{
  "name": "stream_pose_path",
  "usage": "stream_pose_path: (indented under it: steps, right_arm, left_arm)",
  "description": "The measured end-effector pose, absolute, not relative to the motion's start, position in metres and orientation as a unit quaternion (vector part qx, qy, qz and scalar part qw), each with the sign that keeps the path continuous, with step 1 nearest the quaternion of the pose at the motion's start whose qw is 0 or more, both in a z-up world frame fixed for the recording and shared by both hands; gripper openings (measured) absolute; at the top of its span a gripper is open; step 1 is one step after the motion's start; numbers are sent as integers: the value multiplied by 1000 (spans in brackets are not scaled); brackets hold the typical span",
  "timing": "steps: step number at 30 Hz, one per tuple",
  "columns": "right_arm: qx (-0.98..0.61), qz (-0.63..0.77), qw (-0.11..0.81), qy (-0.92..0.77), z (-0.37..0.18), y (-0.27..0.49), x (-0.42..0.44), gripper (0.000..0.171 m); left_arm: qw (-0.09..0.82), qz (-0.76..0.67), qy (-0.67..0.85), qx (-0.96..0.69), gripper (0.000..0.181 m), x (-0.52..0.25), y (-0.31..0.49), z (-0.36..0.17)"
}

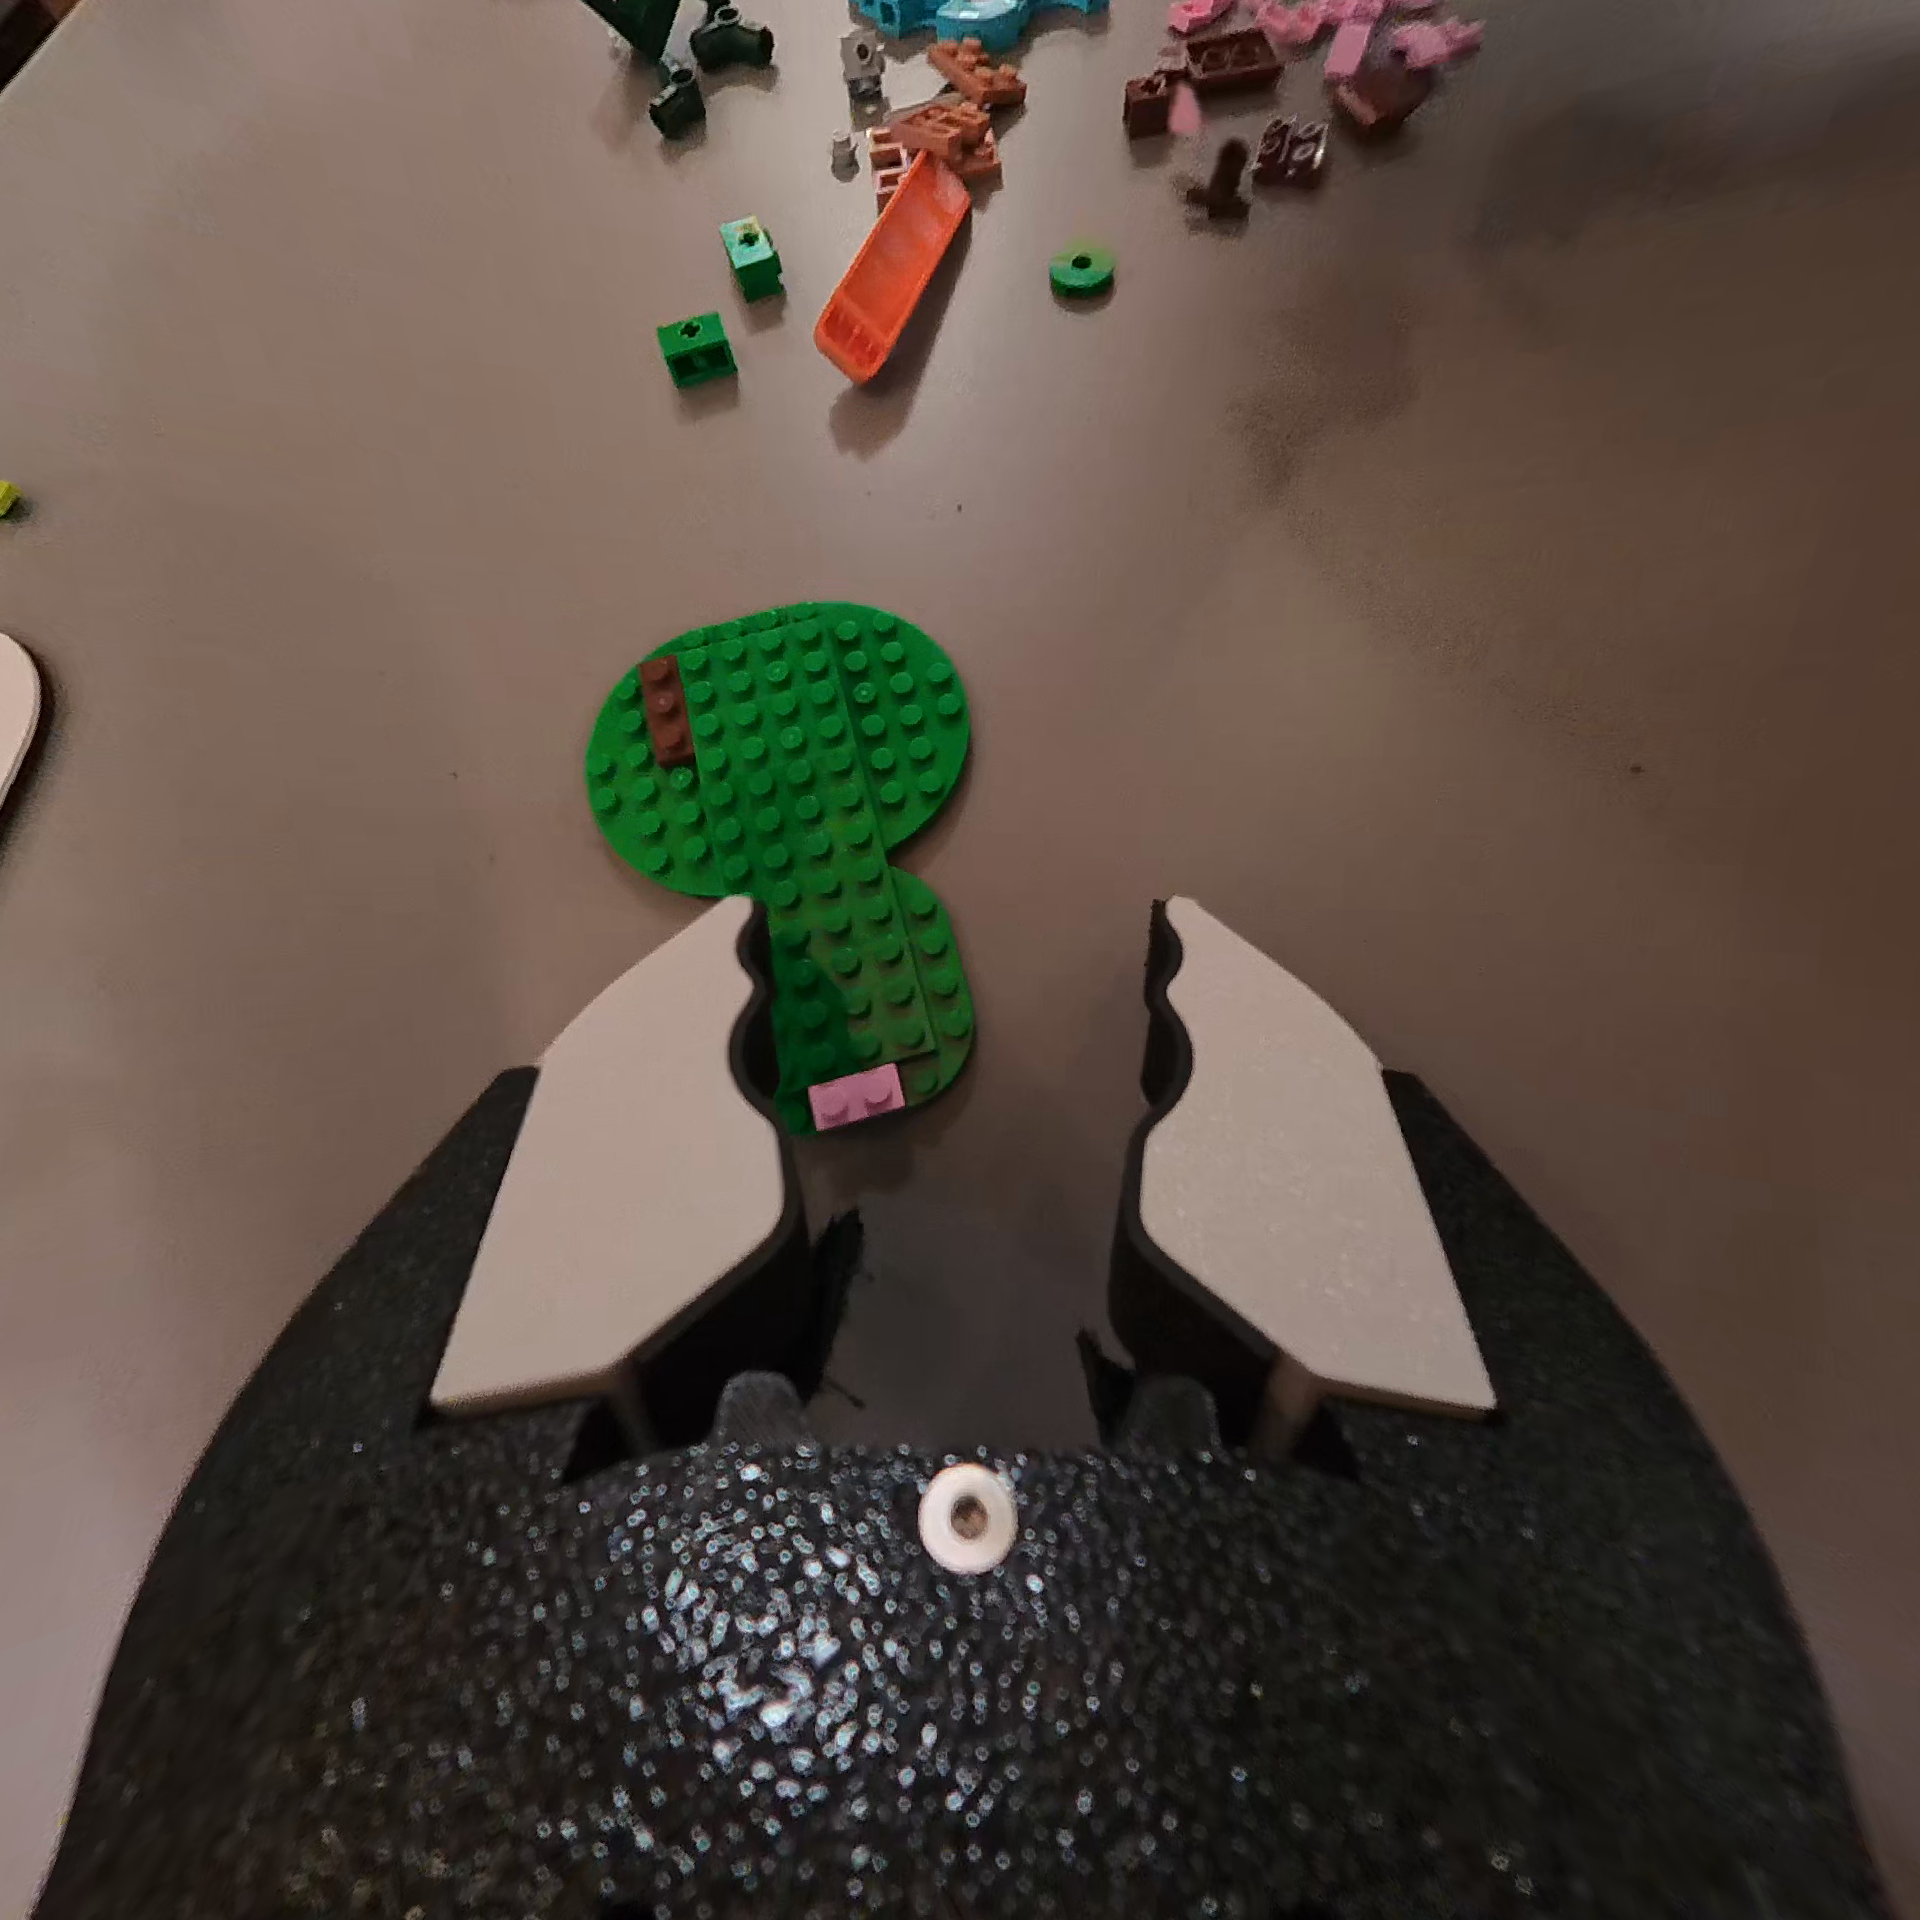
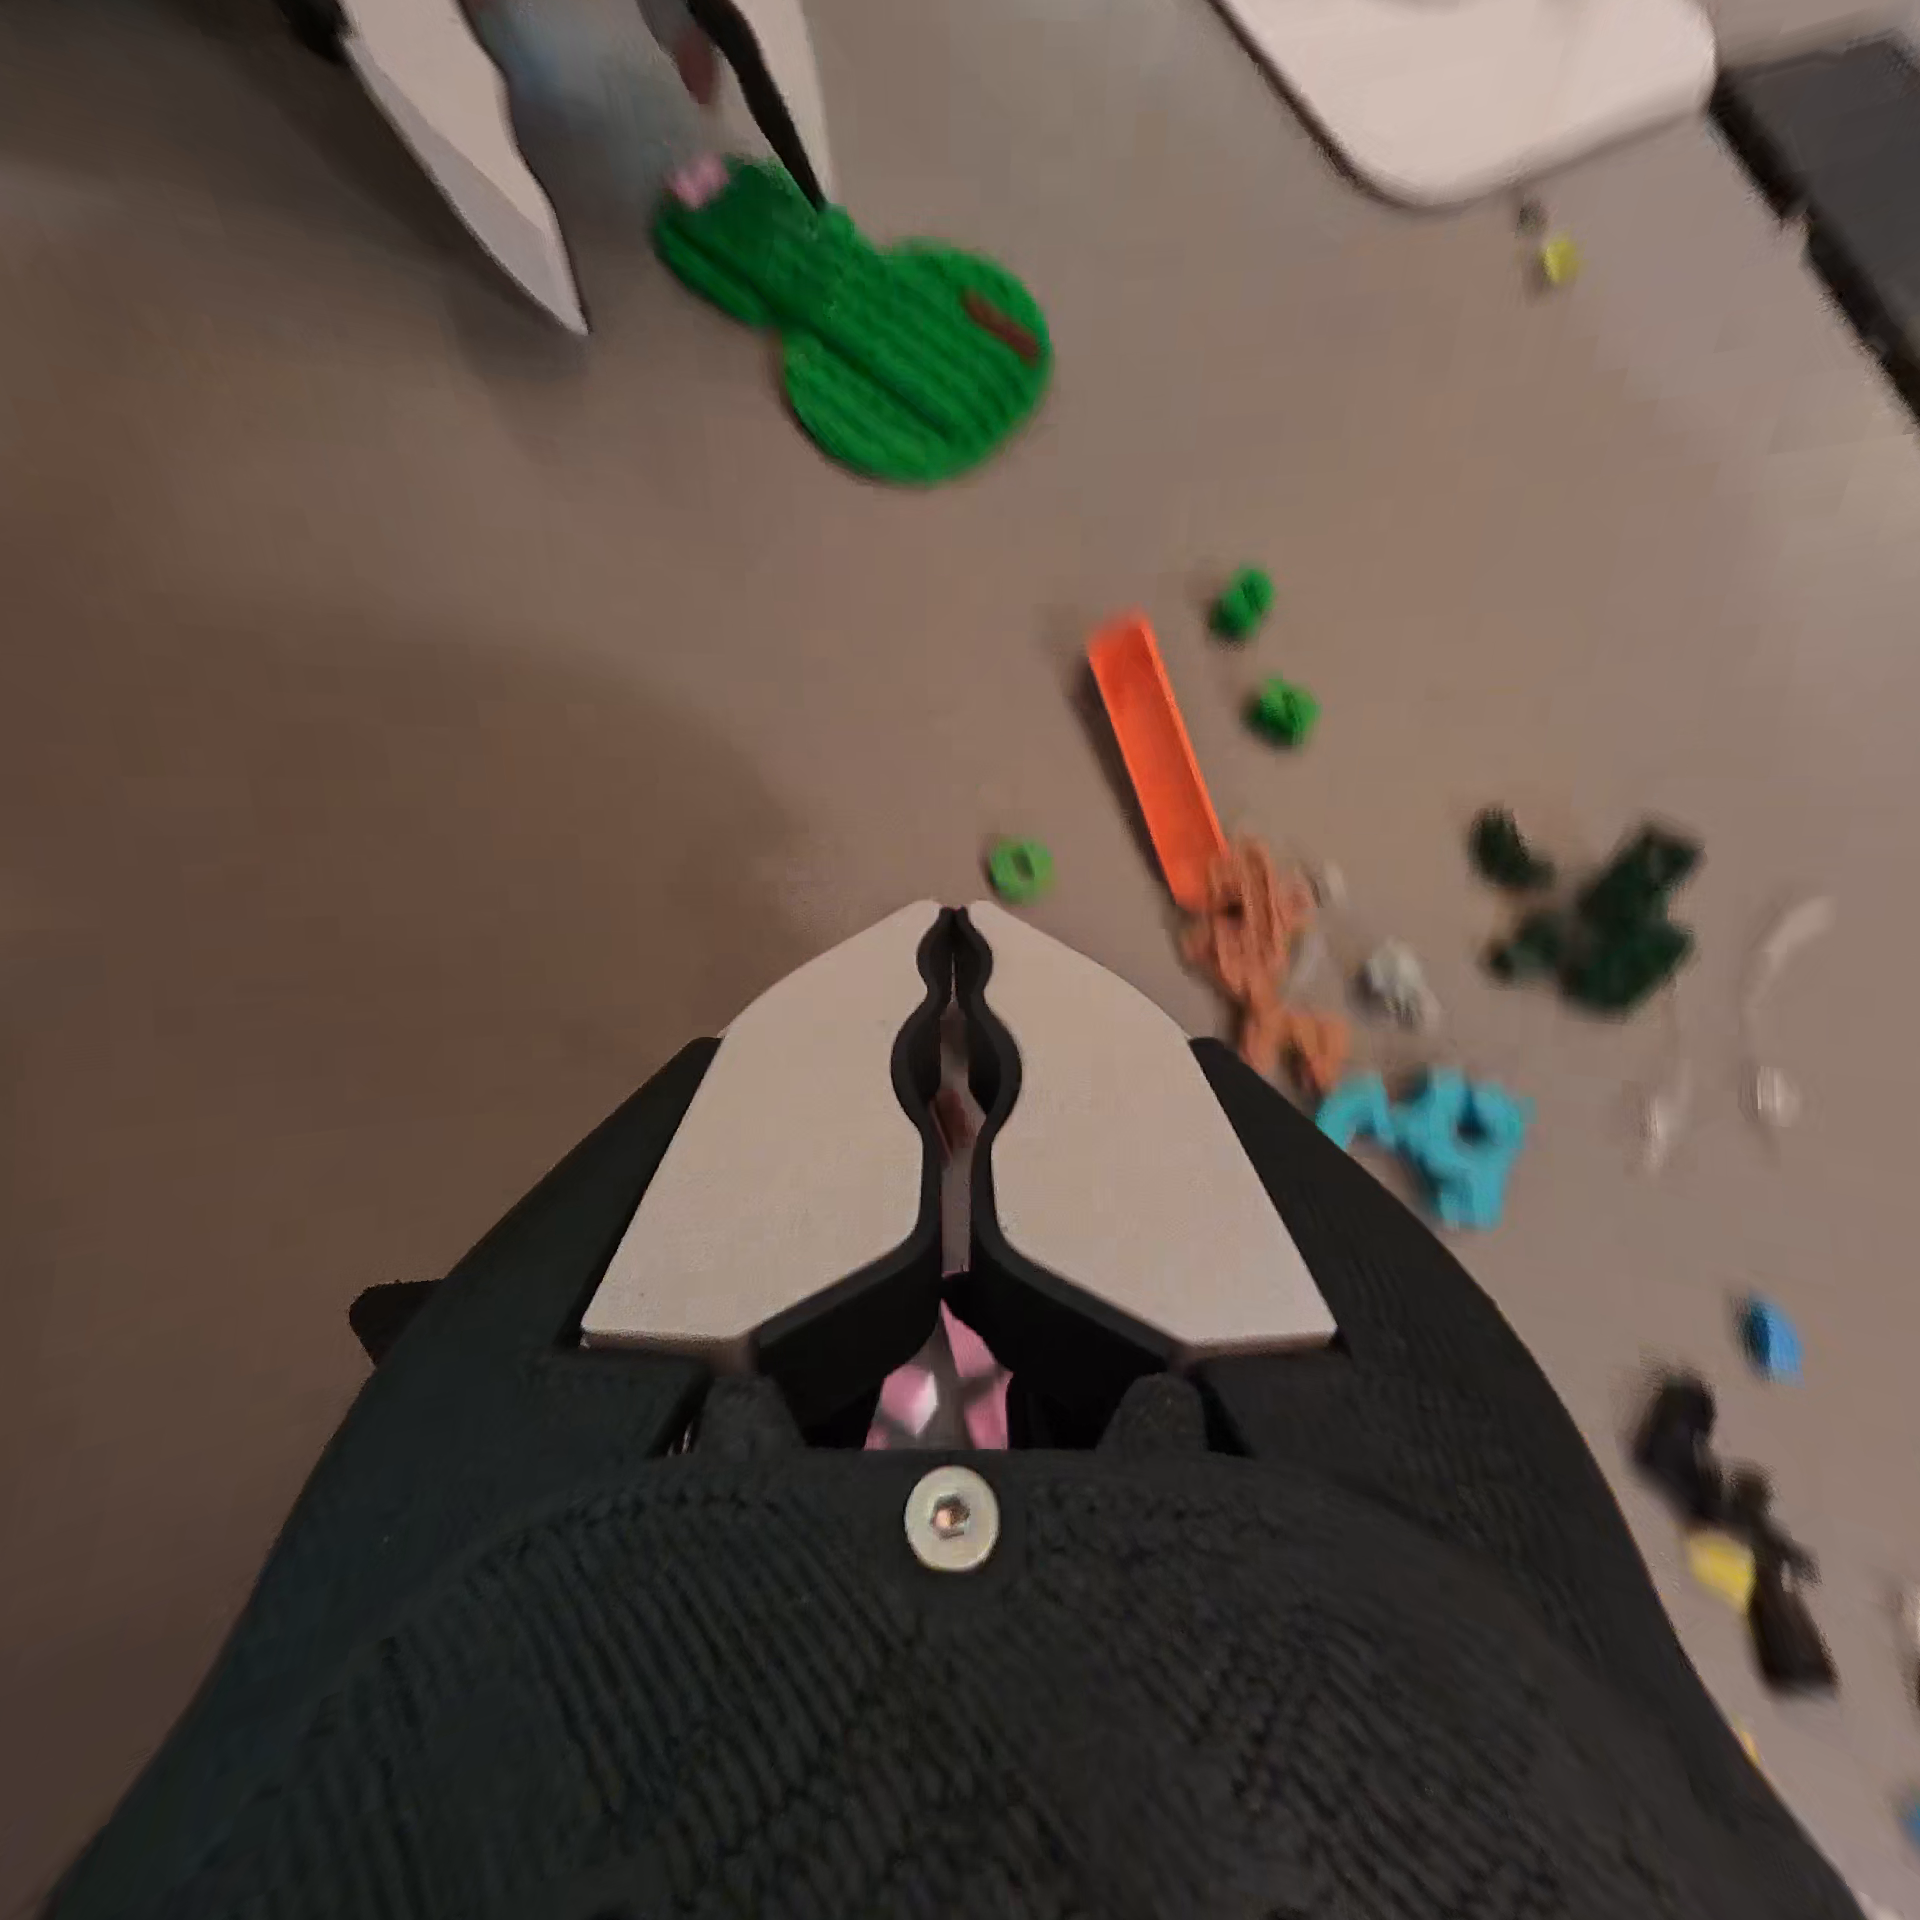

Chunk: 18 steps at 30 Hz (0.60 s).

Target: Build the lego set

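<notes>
A green studded baseplate point(image 1: 790, 769) lies flat on the grey table point(image 1: 1351, 727). A small brown plate point(image 1: 665, 712) sits on its far left and a pink plate point(image 1: 857, 1103) on its near end. My left gripper point(image 1: 956, 914) is open and empty, with the plate's near end between its fingers and close to the left one. The plate also shows blurred in the right wrist view point(image 2: 914, 364), with the left gripper's fingers point(image 2: 468, 156) over it. My right gripper point(image 2: 953, 914) is shut, tips touching, above the table. Brown and pink slivers show through its gap; I cannot tell if anything is held.
Loose parts lie beyond the plate: an orange brick separator point(image 1: 894, 275), two green bricks point(image 1: 696, 348), a round green piece point(image 1: 1081, 272), and reddish-brown point(image 1: 945, 114), pink point(image 1: 1340, 52), turquoise point(image 2: 1434, 1132) and dark green point(image 2: 1600, 935) piles. A white tray point(image 2: 1475, 83) sits at the table's far side. Across from one pair of fingers to the other is roughly 20 cm.
</notes>
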State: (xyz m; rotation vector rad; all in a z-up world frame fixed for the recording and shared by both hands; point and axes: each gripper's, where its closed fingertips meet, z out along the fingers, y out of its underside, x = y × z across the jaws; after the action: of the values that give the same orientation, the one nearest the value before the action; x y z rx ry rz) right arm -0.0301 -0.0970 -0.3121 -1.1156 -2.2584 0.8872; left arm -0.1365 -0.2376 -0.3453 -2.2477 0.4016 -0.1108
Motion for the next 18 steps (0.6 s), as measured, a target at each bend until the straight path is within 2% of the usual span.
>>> stream_pose_path:
  steps: [7, 10, 15, 18]
  right_arm:
    - [-245, 333, 357, -838, -304, -191, -95, 0]
    - [-196, 329, 399, -833, -304, -211, -113, 0]
    - [-122, 335, 475, -805, -291, -229, -123, 0]
    - [-109, 344, 485, -796, -291, -233, -124, 0]
  left_arm:
    - [424, -81, 160, -888, 53, -134, -242, -342]
    - [424, -72, 163, -888, 51, -138, -244, -342]
    - [488, -59, 169, -854, 32, -137, -237, -317]
    - [491, -49, 187, -849, 32, -134, -238, -314]
